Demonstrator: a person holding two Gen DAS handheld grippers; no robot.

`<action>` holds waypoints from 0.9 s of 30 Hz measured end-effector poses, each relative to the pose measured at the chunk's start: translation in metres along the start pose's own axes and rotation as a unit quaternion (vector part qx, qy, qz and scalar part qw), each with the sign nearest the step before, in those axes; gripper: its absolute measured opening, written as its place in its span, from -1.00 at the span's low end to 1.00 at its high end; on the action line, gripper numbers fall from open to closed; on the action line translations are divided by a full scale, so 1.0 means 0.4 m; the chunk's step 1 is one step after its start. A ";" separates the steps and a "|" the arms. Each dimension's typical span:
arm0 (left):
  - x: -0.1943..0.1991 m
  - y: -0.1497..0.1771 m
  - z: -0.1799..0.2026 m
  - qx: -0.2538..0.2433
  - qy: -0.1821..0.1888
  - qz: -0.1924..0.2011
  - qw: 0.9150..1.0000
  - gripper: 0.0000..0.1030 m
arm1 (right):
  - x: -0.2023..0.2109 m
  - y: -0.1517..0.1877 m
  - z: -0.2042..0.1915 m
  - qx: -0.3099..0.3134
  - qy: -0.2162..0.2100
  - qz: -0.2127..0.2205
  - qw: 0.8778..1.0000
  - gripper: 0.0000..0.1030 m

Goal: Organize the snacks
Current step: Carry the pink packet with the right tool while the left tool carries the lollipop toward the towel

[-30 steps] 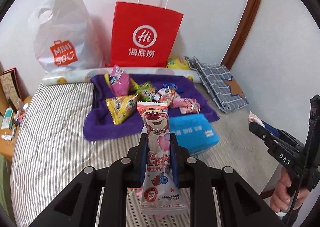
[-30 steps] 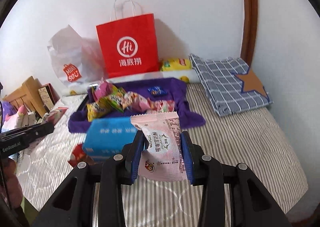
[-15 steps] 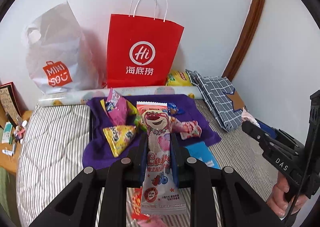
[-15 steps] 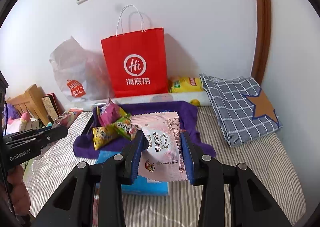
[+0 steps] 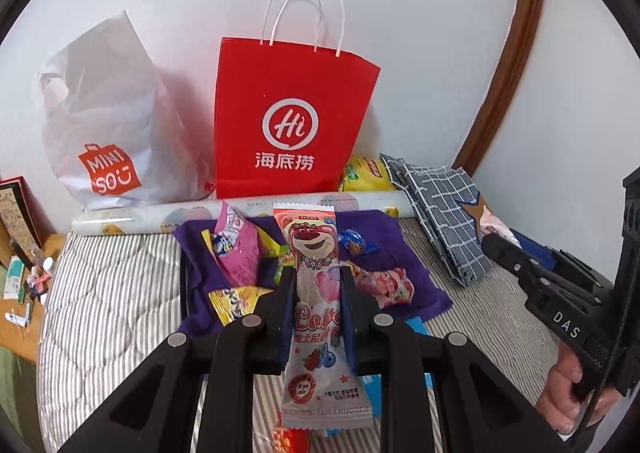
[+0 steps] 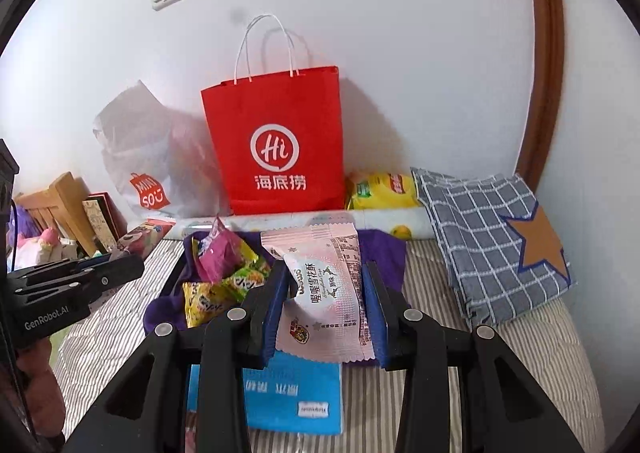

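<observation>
My left gripper [image 5: 316,277] is shut on a long pink bear snack packet [image 5: 318,289], held upright above the bed. My right gripper [image 6: 325,273] is shut on a pale pink snowflake-crisp packet [image 6: 324,289]. Both point at a red paper bag [image 5: 292,121] standing open against the wall; it also shows in the right wrist view [image 6: 280,149]. Several loose snacks [image 5: 240,253] lie on a purple cloth [image 5: 404,249] over a dark tray. The right gripper's body [image 5: 560,293] shows at the right edge of the left wrist view.
A white Miniso plastic bag [image 5: 104,133] leans left of the red bag. A blue tissue pack [image 6: 296,393] lies below my right gripper. A folded checked cloth [image 6: 492,241] and a yellow packet [image 6: 380,191] sit at the right. A cluttered wooden side table [image 5: 20,253] is at the left.
Both grippers have risen and moved forward toward the red bag with their packets still held. The tray and tissue pack now sit lower in both views.
</observation>
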State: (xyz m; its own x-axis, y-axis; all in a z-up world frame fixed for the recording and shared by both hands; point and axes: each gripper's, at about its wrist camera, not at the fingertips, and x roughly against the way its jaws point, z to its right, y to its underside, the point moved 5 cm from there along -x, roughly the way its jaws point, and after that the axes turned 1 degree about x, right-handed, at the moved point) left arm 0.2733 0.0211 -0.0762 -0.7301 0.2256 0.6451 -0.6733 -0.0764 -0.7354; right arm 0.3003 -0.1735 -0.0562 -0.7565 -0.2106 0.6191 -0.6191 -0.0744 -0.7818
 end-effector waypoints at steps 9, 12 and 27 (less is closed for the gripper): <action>-0.051 -0.057 -0.055 0.012 -0.013 0.001 1.000 -0.62 | -0.073 -0.085 0.004 -0.007 -0.013 -0.001 1.000 -0.28; -0.069 -0.080 -0.070 0.012 -0.018 0.000 1.000 -0.62 | -0.101 -0.109 0.004 -0.008 -0.015 -0.002 1.000 -0.28; -0.190 -0.167 -0.178 0.019 -0.031 -0.005 0.999 -0.62 | -0.277 -0.160 0.015 0.005 -0.042 -0.029 0.999 -0.27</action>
State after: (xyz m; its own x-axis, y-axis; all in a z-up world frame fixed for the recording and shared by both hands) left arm 0.3820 0.0782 -0.0908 -0.7289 0.1651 0.6645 -0.6832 -0.1115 -0.7217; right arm 0.4251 -0.1513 -0.0753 -0.6985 -0.2873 0.6554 -0.6592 -0.0981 -0.7455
